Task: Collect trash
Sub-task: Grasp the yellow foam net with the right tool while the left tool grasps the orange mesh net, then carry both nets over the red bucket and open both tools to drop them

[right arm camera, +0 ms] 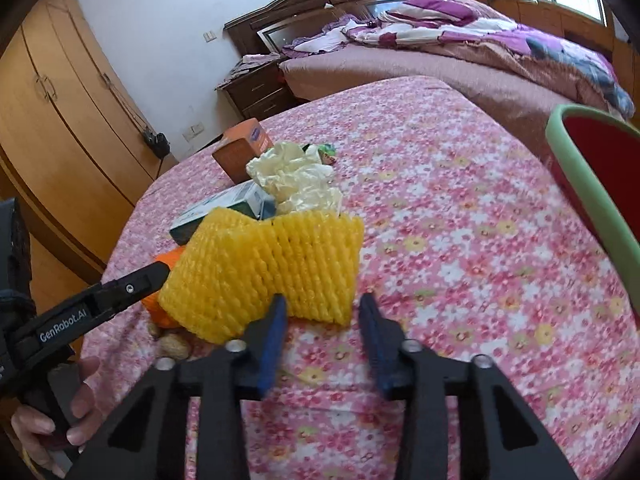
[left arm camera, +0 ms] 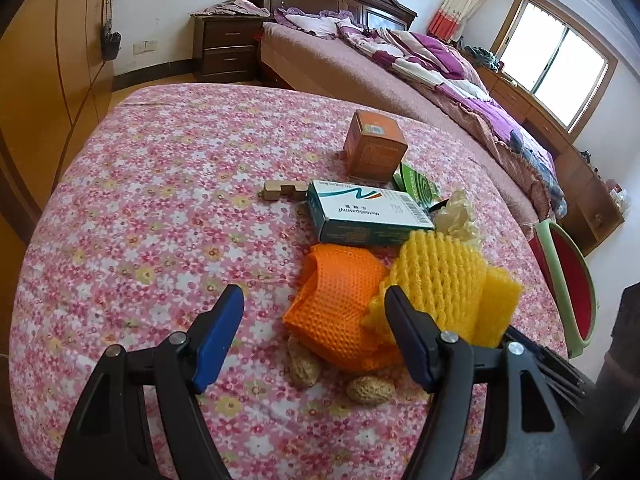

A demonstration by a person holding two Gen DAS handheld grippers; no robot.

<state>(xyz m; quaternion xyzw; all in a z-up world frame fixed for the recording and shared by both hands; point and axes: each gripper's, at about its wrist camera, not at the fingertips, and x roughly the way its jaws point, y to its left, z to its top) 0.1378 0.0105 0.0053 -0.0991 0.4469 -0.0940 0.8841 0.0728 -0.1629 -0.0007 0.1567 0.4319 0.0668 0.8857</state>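
Note:
A pile of trash lies on a floral tablecloth (left arm camera: 140, 208): a yellow foam net (left arm camera: 440, 280) (right arm camera: 264, 268), an orange foam net (left arm camera: 340, 300), two peanut shells (left arm camera: 368, 390), a teal-and-white medicine box (left arm camera: 364, 214), an orange box (left arm camera: 374, 148), crumpled cream plastic (right arm camera: 296, 176) and a green wrapper (left arm camera: 416, 184). My left gripper (left arm camera: 316, 304) is open, its fingers either side of the orange net's near edge; it also shows in the right wrist view (right arm camera: 132, 284). My right gripper (right arm camera: 322, 308) is open and empty, just in front of the yellow net.
A watermelon-shaped bin (right arm camera: 592, 176) with green rim and red inside stands at the table's right edge (left arm camera: 568, 288). A small wooden block (left arm camera: 280, 190) lies left of the medicine box. A bed (left arm camera: 400, 72), nightstand (left arm camera: 228, 48) and wardrobe (right arm camera: 60, 128) stand behind.

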